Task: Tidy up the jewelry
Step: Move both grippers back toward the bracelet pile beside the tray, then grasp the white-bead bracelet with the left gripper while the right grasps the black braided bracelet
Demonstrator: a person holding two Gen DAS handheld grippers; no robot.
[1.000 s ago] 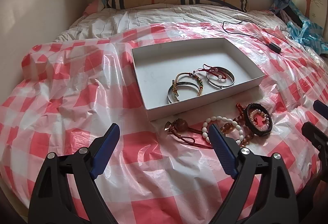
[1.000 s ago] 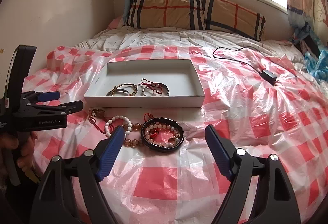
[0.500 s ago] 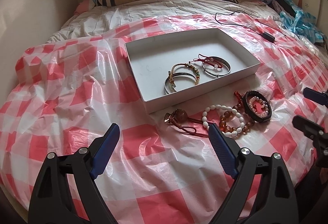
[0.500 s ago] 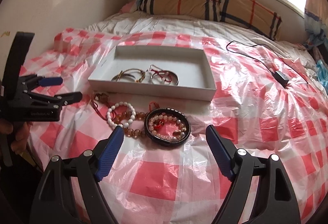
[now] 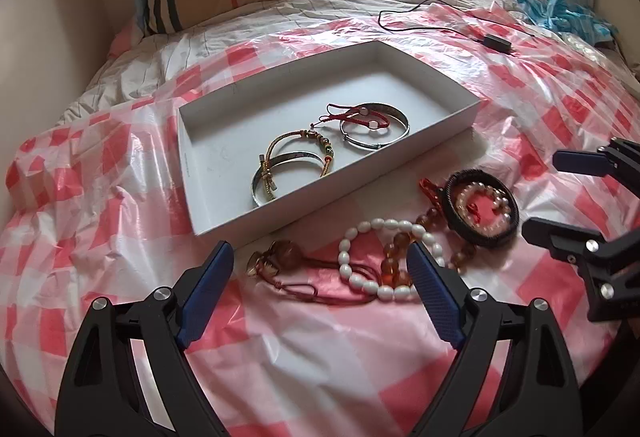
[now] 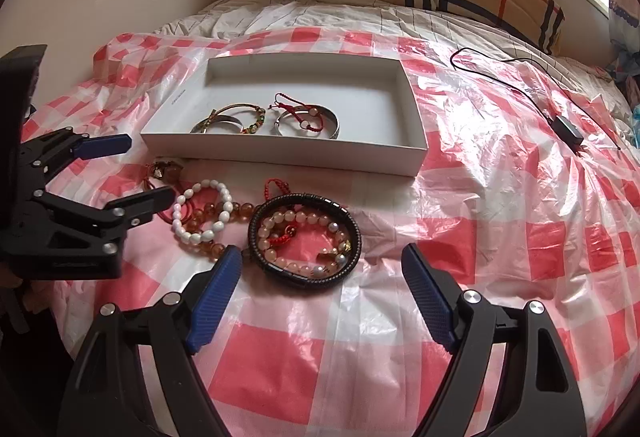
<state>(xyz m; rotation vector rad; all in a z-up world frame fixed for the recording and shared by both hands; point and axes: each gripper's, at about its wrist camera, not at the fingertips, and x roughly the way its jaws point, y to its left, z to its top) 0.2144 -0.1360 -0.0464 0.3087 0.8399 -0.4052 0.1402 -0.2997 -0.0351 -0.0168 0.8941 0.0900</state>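
1. Bed (image 6: 500,245) under a red-checked plastic sheet (image 5: 120,221) carries everything.
2. White box (image 6: 280,153) holds four bracelets (image 5: 332,149).
3. Both grippers, left (image 5: 320,273) and right (image 6: 320,269), hover with jaws apart, empty.
4. Loose bracelets lie before the box: black ring (image 6: 306,233), white beads (image 5: 376,257), amber beads (image 5: 394,263).

Left gripper (image 5: 318,277) and right gripper (image 6: 320,277) have descended nearer the loose bracelets (image 6: 276,221).

Bed (image 5: 280,17) under checked plastic sheet (image 5: 120,237) bears white box (image 5: 256,221), loose bracelets (image 5: 384,261).
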